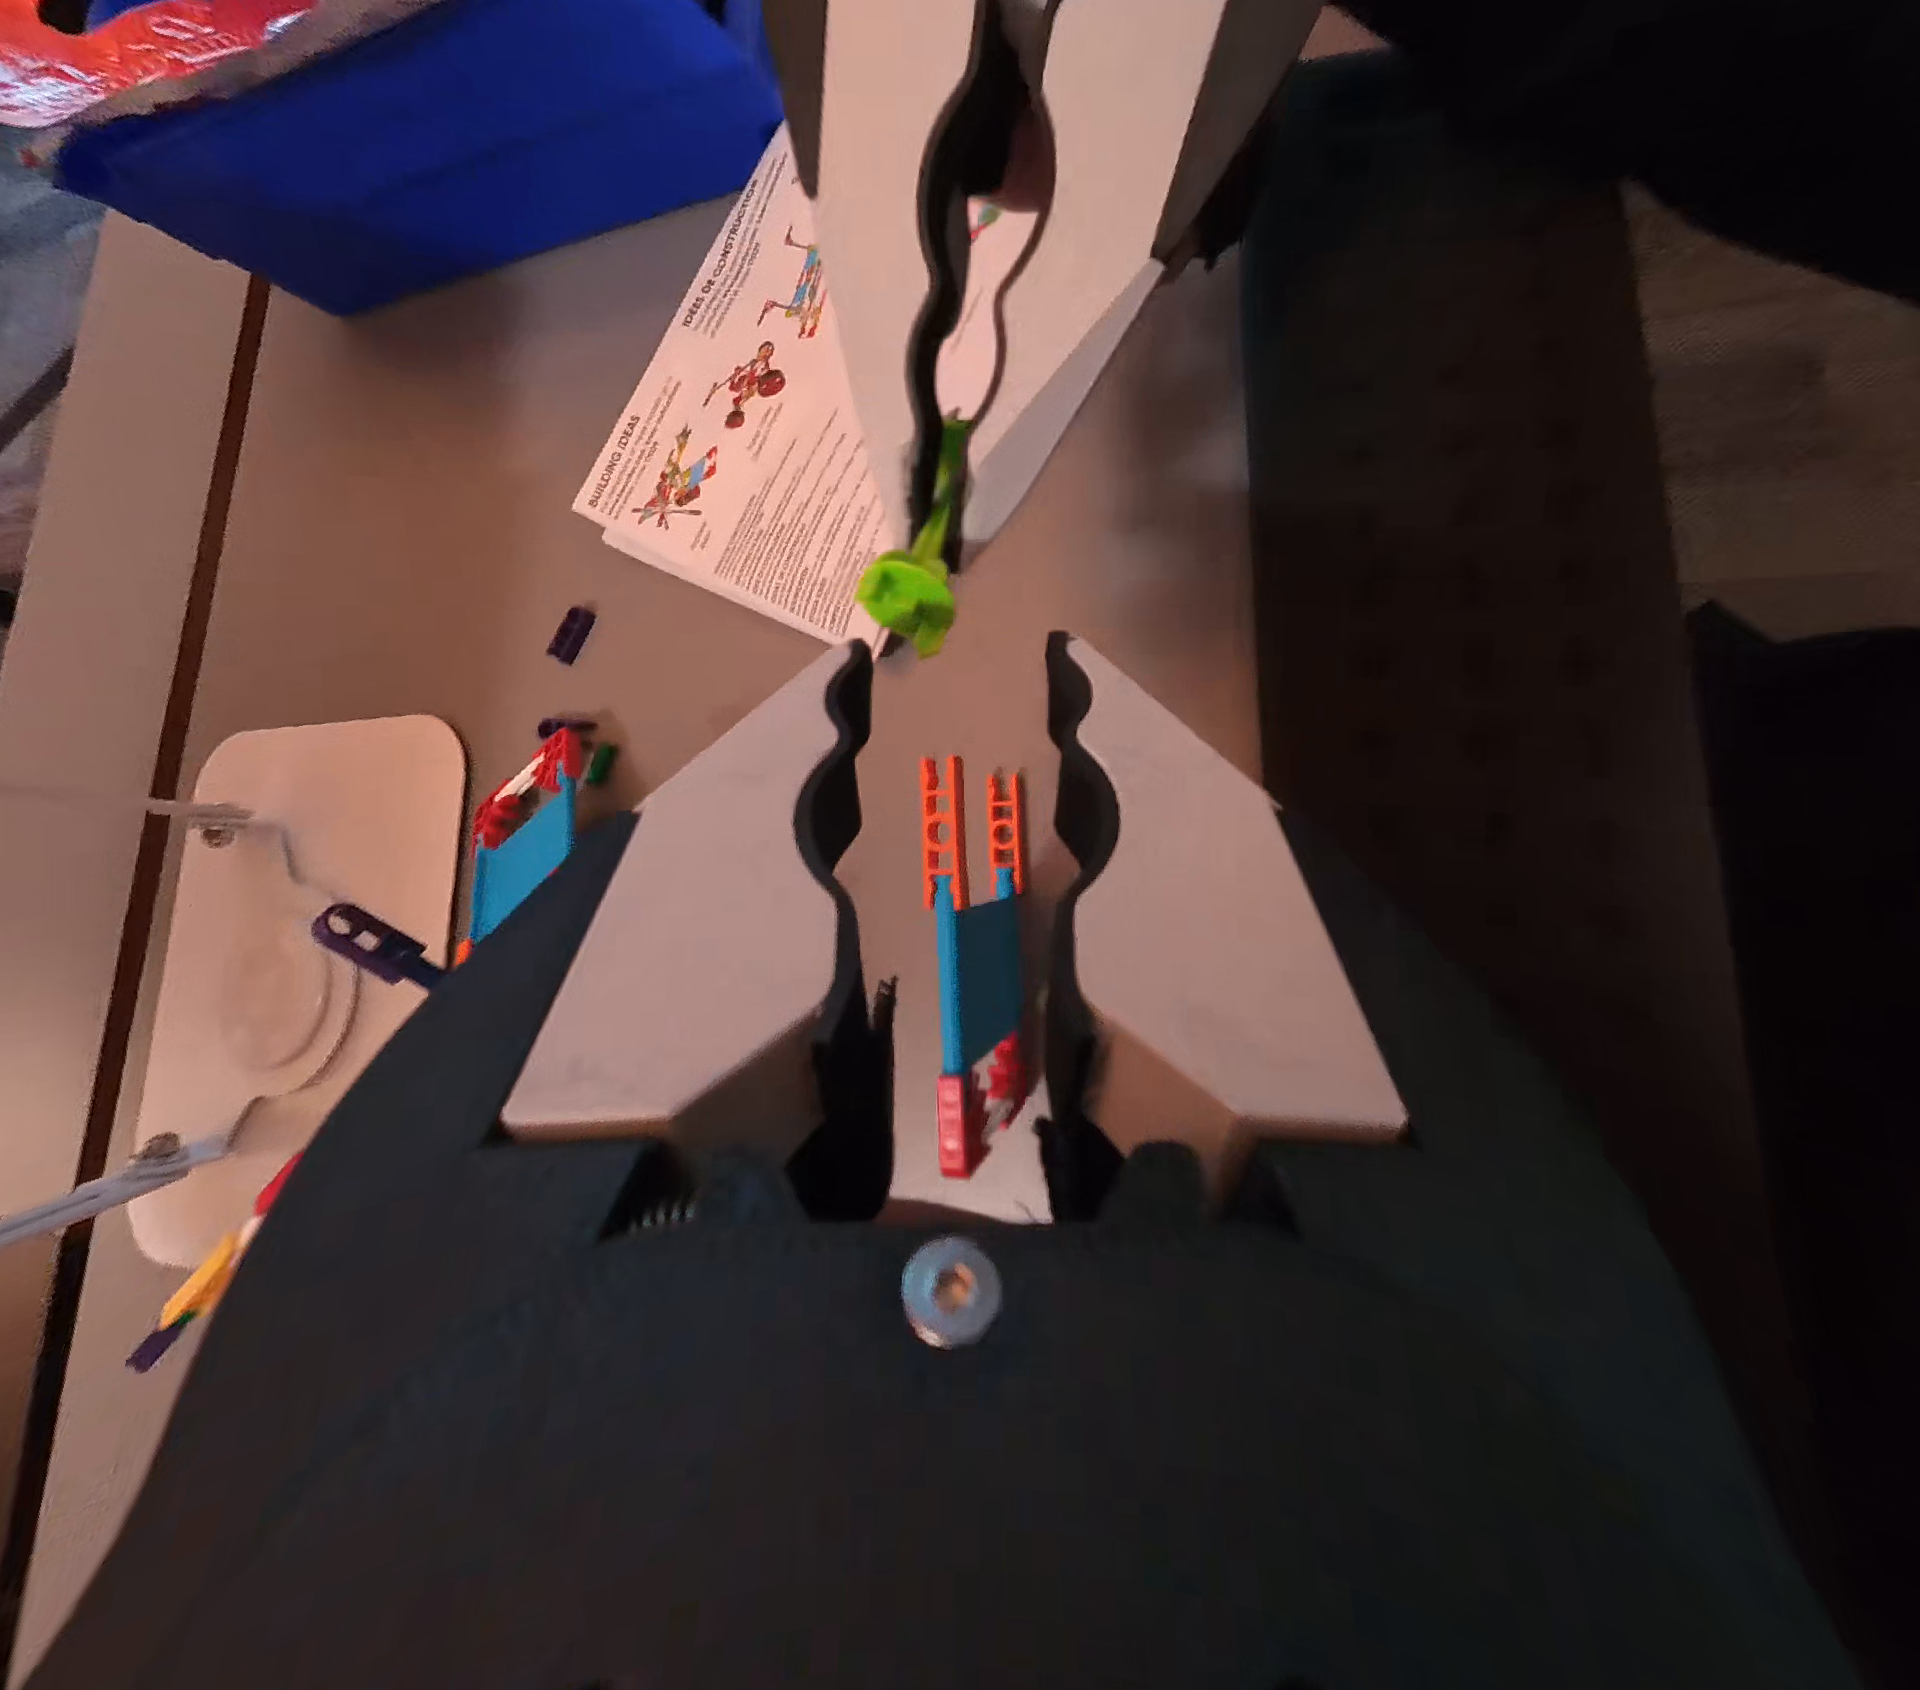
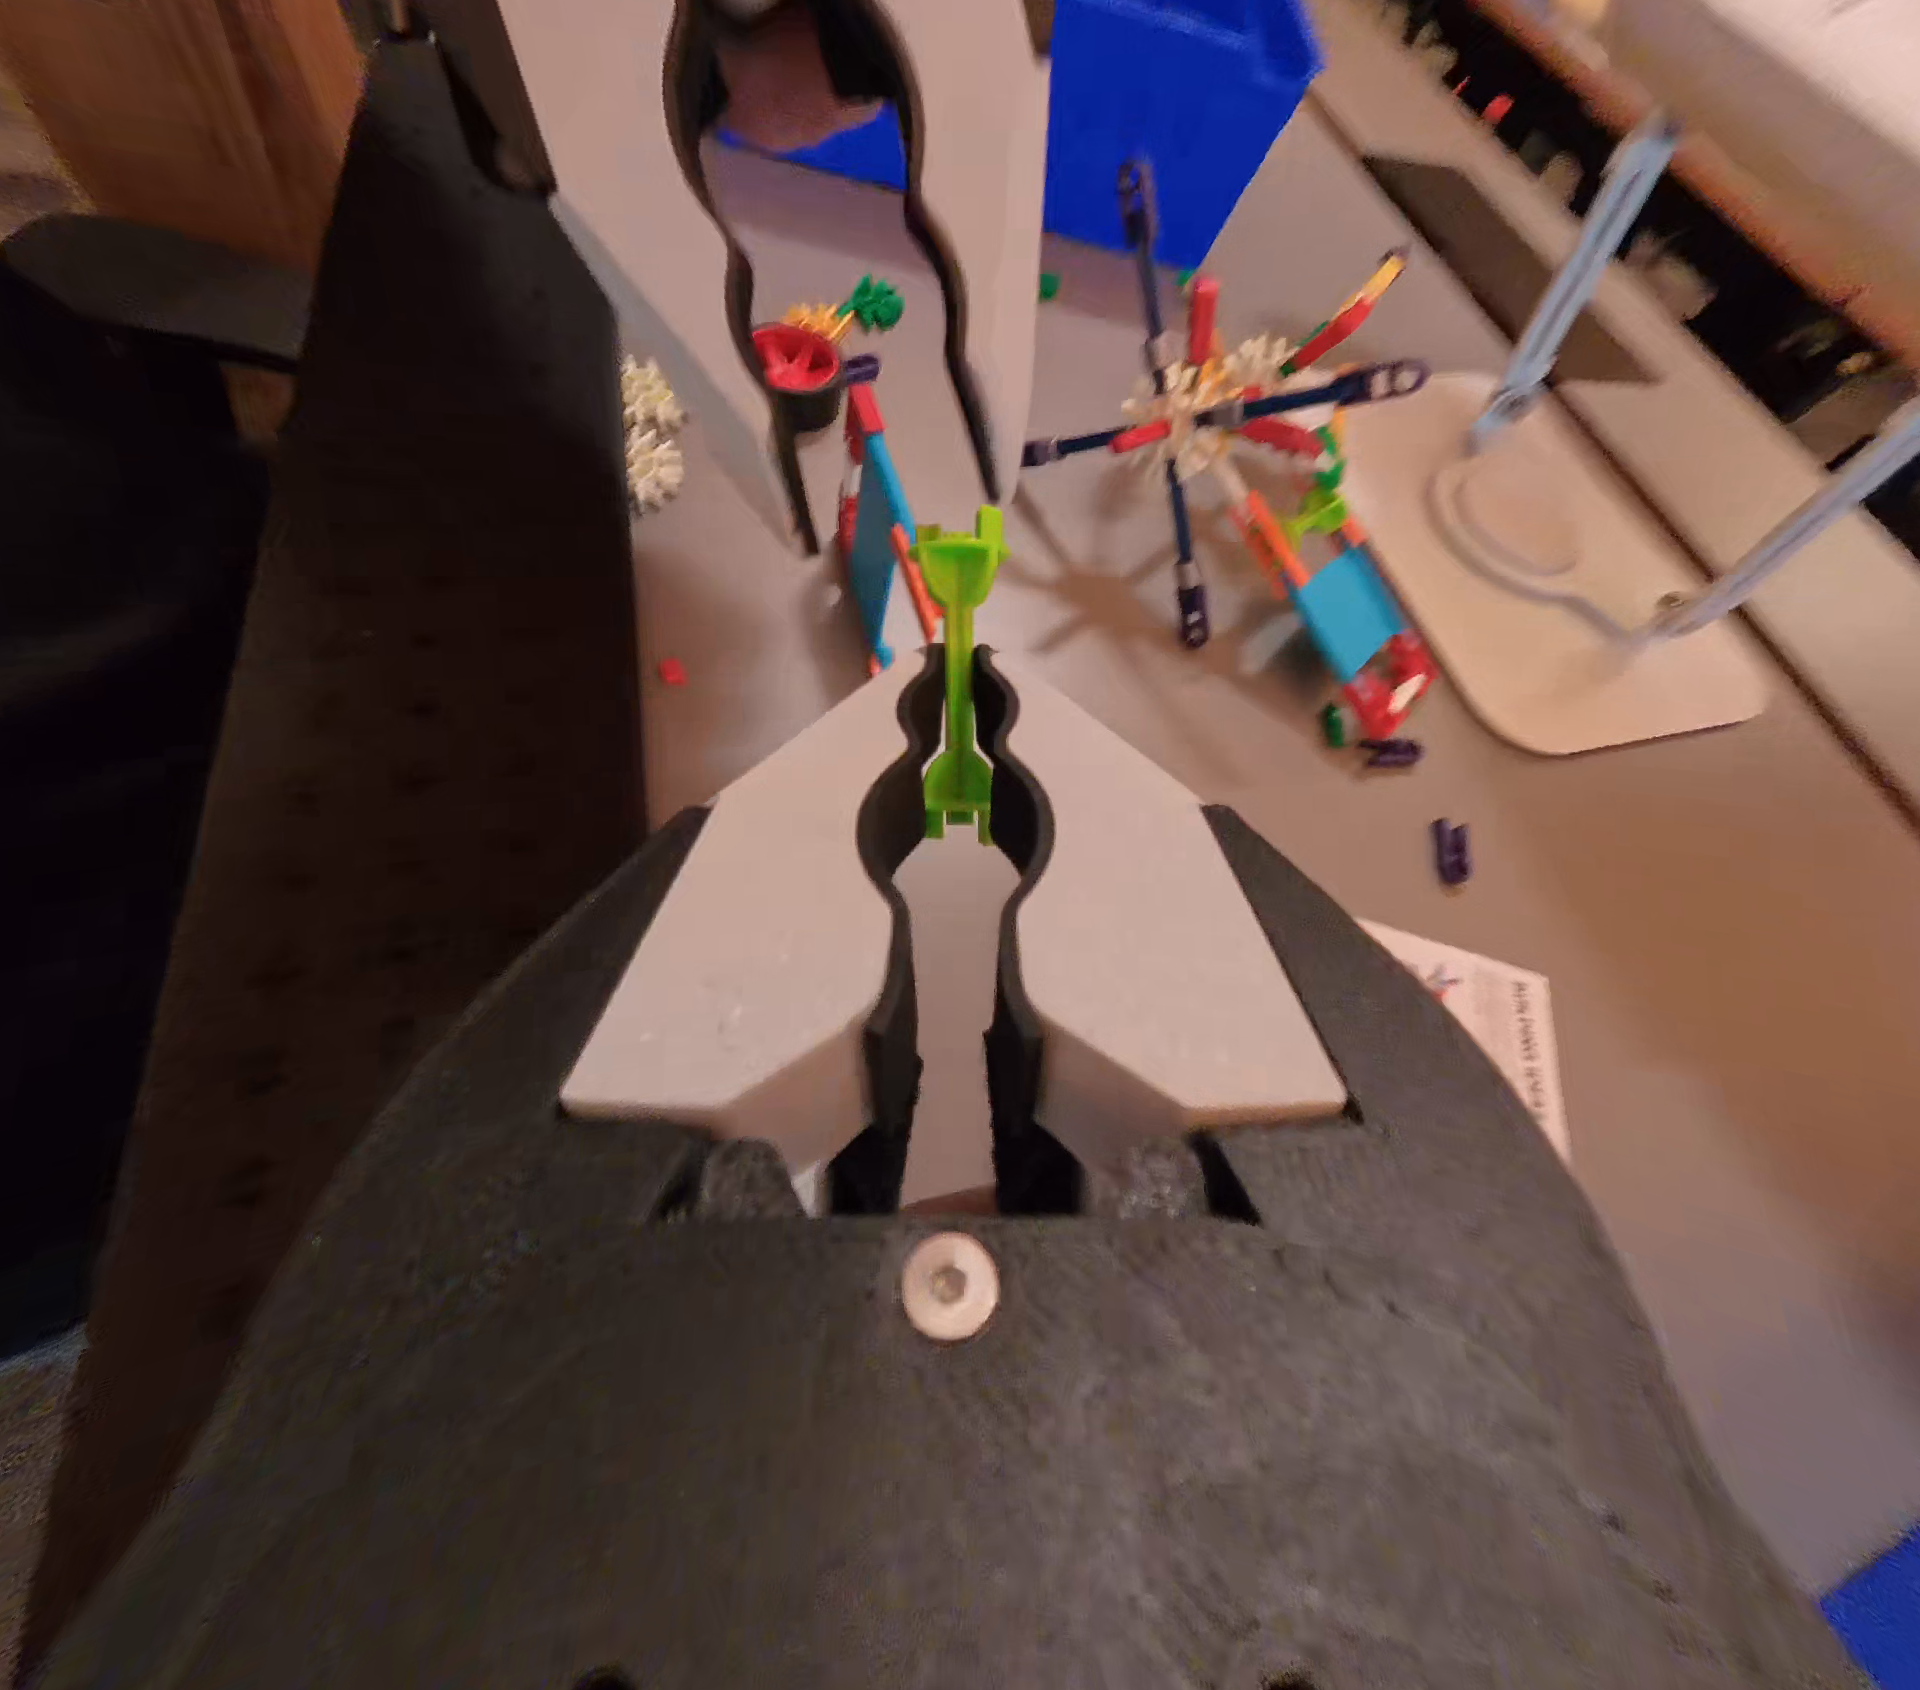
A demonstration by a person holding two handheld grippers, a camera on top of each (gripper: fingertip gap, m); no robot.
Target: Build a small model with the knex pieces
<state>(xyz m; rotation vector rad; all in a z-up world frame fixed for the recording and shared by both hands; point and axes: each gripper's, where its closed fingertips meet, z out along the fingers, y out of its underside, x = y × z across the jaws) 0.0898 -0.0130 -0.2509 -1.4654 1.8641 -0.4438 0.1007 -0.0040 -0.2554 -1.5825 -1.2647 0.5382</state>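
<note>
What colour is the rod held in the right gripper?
Lime green rod; clearest in the right wrist view.

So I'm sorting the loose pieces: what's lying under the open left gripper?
Between the fingers of the left gripper, a blue panel piece with two orange rods and a red end lies on the table. Whatever sits beneath the gripper's black body is hidden.

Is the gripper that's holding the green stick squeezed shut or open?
Shut on it. The right gripper has its jaws closed around the green rod, whose flared end pokes out past the tips. The left gripper stands open and empty.
</note>
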